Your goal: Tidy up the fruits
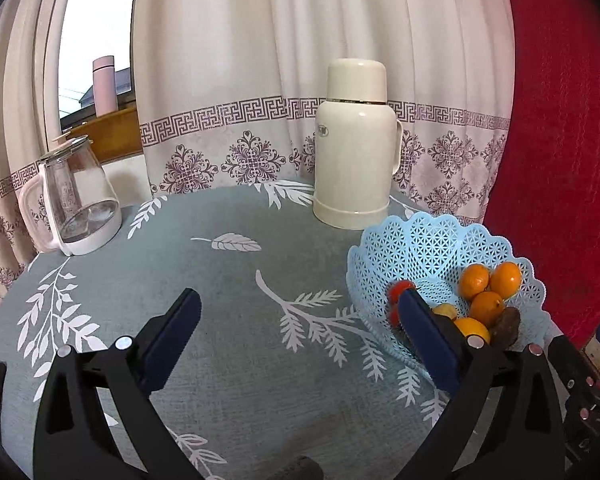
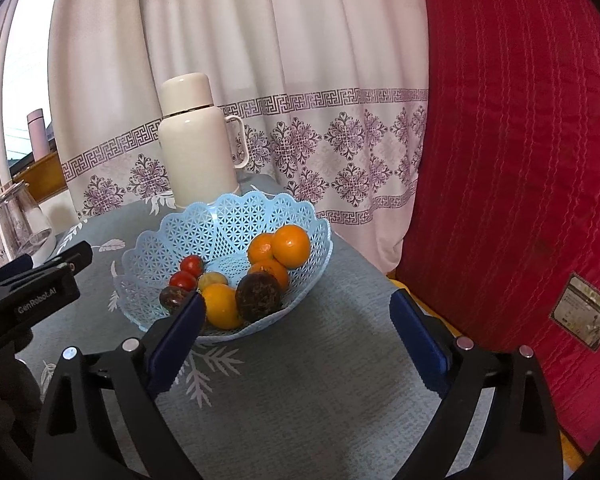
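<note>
A light blue lattice basket (image 2: 236, 216) (image 1: 428, 248) stands on the grey leaf-print tablecloth (image 1: 236, 272). It holds several oranges (image 2: 290, 246) (image 1: 505, 279), two small red fruits (image 2: 192, 265) (image 1: 400, 290), a yellow one (image 2: 213, 280) and two dark brown ones (image 2: 258, 296). My left gripper (image 1: 298, 308) is open with nothing between its fingers, to the left of the basket, and its right finger (image 1: 428, 340) overlaps the basket's near rim. My right gripper (image 2: 298, 312) is open over bare cloth in front of the basket. The left gripper's body (image 2: 32, 280) shows at the left edge of the right wrist view.
A cream thermos flask (image 1: 356, 148) (image 2: 196, 140) stands behind the basket. A glass kettle (image 1: 74, 196) sits at the table's far left. Patterned curtains hang behind, and a red quilted cover (image 2: 520, 160) rises on the right beside the table edge.
</note>
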{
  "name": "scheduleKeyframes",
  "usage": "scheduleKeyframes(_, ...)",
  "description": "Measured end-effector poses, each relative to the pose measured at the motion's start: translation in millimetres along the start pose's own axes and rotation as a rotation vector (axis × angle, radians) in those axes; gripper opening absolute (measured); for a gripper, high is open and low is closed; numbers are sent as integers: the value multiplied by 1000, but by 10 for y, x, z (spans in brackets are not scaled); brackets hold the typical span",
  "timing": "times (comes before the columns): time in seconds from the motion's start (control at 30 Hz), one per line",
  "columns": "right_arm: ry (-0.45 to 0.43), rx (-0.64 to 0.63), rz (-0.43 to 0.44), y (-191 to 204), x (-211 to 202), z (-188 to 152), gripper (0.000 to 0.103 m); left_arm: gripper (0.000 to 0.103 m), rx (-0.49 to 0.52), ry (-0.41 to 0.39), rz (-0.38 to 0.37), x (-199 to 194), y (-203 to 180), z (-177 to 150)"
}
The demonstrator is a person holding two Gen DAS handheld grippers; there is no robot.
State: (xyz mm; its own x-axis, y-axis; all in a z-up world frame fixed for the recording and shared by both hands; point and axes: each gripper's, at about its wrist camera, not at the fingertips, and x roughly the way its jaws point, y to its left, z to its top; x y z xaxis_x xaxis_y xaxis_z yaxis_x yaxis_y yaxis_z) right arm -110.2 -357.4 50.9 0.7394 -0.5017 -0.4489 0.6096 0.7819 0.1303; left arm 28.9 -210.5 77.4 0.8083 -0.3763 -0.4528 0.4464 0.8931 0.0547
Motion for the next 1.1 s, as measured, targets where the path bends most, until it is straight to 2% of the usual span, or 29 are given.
scheduleKeyframes(0.23,-8,-27,-17,41,-10,-3,93,100,-14,4,-14,-2,34,0)
scheduleKeyframes(0.33,-7,-34,-17,47,-6,0,98,100,-8,7,-22,-5,20,-10)
scheduleKeyframes(0.8,-4,-49,-16,76,-18,-12,98,100,20,18,-28,1,-61,-46)
scheduleKeyframes(1.0,49,-54,19,51,85,44,98,100,14,20,-10,16,-56,-65)
scheduleKeyframes(1.1,40,-107,3,72,142,113,98,100,19,28,-11,33,-66,-80)
